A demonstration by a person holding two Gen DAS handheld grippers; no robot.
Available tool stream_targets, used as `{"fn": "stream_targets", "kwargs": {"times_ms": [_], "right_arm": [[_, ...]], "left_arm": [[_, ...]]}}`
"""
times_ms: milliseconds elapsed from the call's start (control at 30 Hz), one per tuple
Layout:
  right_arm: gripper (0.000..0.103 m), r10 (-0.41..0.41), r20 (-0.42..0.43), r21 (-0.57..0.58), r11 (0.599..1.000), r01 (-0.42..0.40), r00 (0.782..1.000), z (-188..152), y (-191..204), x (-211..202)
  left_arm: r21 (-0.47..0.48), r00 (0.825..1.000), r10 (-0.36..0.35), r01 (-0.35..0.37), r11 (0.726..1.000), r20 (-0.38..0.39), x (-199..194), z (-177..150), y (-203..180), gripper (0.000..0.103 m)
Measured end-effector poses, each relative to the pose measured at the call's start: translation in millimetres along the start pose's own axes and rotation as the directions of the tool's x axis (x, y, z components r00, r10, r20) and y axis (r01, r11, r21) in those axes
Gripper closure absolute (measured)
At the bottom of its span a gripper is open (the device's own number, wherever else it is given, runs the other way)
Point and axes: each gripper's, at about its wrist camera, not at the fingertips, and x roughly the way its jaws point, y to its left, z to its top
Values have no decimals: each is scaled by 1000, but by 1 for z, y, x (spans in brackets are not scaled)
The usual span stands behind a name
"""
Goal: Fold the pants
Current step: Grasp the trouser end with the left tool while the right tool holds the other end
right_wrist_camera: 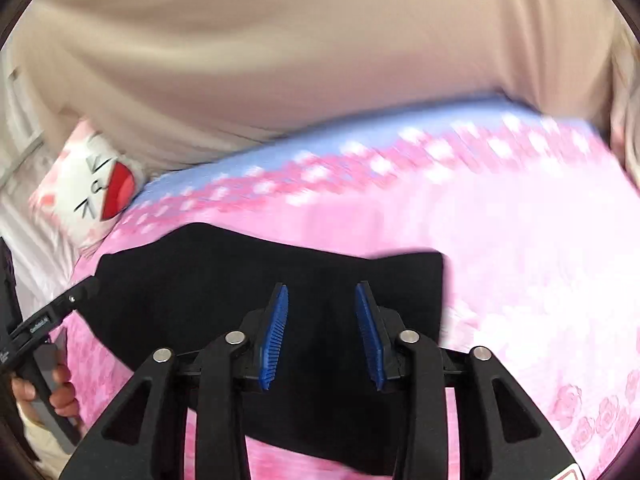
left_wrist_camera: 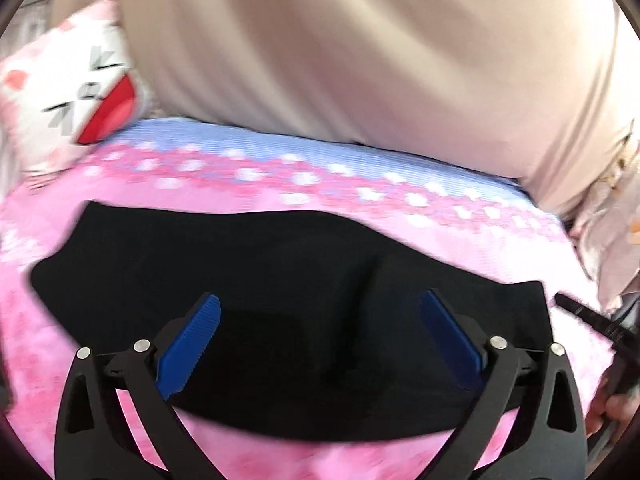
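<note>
The black pants (left_wrist_camera: 260, 280) lie folded into a compact flat bundle on the pink bedspread (left_wrist_camera: 360, 208). My left gripper (left_wrist_camera: 320, 304) hovers above the bundle's near half, its blue pads wide apart and empty. In the right wrist view the pants (right_wrist_camera: 224, 280) lie below my right gripper (right_wrist_camera: 321, 292), whose blue pads stand apart with nothing between them. The left gripper's black body (right_wrist_camera: 44, 324) shows at the left edge, held by a hand. The right gripper's tip (left_wrist_camera: 576, 312) shows at the pants' right edge.
A beige fabric mass (left_wrist_camera: 360, 48) rises behind the bed. A white and pink cartoon pillow (left_wrist_camera: 76, 92) lies at the back left. A blue band (left_wrist_camera: 280, 136) runs along the bedspread's far side. Crumpled light fabric (left_wrist_camera: 608, 216) sits at the right.
</note>
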Motion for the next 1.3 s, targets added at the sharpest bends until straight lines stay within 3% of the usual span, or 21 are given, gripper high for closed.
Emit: {"fn": "stream_targets", "kwargs": {"times_ms": [33, 100, 167, 267, 333, 367, 400, 467, 567, 700, 800, 833, 900, 933, 1033, 1067, 1100, 1133, 1167, 1200, 1300], "right_arm": [[75, -24, -34, -6, 1000, 23, 999, -2, -10, 12], [97, -76, -74, 57, 995, 80, 994, -6, -45, 33], [97, 5, -45, 178, 984, 3, 999, -4, -56, 20], [86, 46, 3, 70, 996, -46, 999, 3, -28, 7], [87, -9, -47, -35, 999, 7, 999, 5, -16, 27], [94, -79, -81, -40, 996, 76, 994, 4, -22, 45], [98, -59, -74, -8, 998, 59, 996, 4, -26, 48], [90, 11, -38, 76, 997, -8, 999, 6, -32, 36], [72, 13, 50, 21, 1000, -14, 999, -3, -22, 13], [66, -8, 52, -89, 996, 13, 999, -26, 1, 15], [63, -34, 80, -135, 990, 45, 996, -41, 9, 21], [60, -36, 77, -142, 989, 47, 996, -41, 12, 22], [50, 0, 82, -133, 991, 10, 997, -41, 12, 22], [46, 11, 76, -128, 992, -1, 997, -41, 12, 23], [44, 42, 74, -110, 993, -33, 996, -40, 7, 23], [44, 58, 75, -95, 994, -51, 995, -40, 4, 22], [44, 71, 79, -81, 995, -65, 994, -40, 1, 22], [44, 85, 83, -67, 995, -79, 993, -40, -1, 21], [45, 97, 85, -55, 994, -93, 992, -39, -4, 21], [45, 110, 90, -40, 994, -107, 990, -39, -7, 21], [45, 128, 99, -19, 992, -127, 987, -39, -10, 21]], "left_arm": [[11, 999, 8, -7, 1000, -34, 19, 1, -14, 5], [40, 993, 76, -73, 997, -92, 52, -6, -31, 5], [49, 981, 153, -148, 988, -116, 69, -15, -33, 5], [11, 971, 155, -156, 988, -184, 88, -29, -21, 5], [-11, 975, 144, -148, 989, -169, 85, -31, -16, 5], [-1, 973, 154, -157, 988, -169, 84, -31, -18, 5], [-4, 973, 159, -162, 987, -165, 81, -30, -17, 5], [-44, 979, 155, -162, 986, -129, 63, -27, -7, 5], [-124, 977, 208, -213, 969, -57, 23, -19, 33, 5], [-331, 929, 369, -359, 873, -33, -25, -17, 123, 5], [-522, 882, 462, -436, 733, -89, -51, -29, 210, 5], [-554, 879, 467, -438, 708, -98, -54, -34, 226, 5], [-609, 887, 445, -421, 672, -121, -52, -43, 254, 5], [-650, 901, 414, -392, 651, -129, -47, -48, 271, 5], [-714, 951, 279, -285, 639, -130, -29, -58, 290, 5], [-695, 940, 323, -304, 652, -108, -29, -54, 285, 9], [-677, 940, 327, -306, 669, -102, -26, -52, 283, 27], [-662, 947, 302, -299, 688, -114, -18, -49, 282, 36], [-652, 938, 327, -318, 689, -111, -16, -46, 278, 55], [-650, 951, 291, -284, 705, -99, -13, -43, 278, 81], [-655, 962, 269, -232, 719, -46, -25, -27, 259, 88]]}}
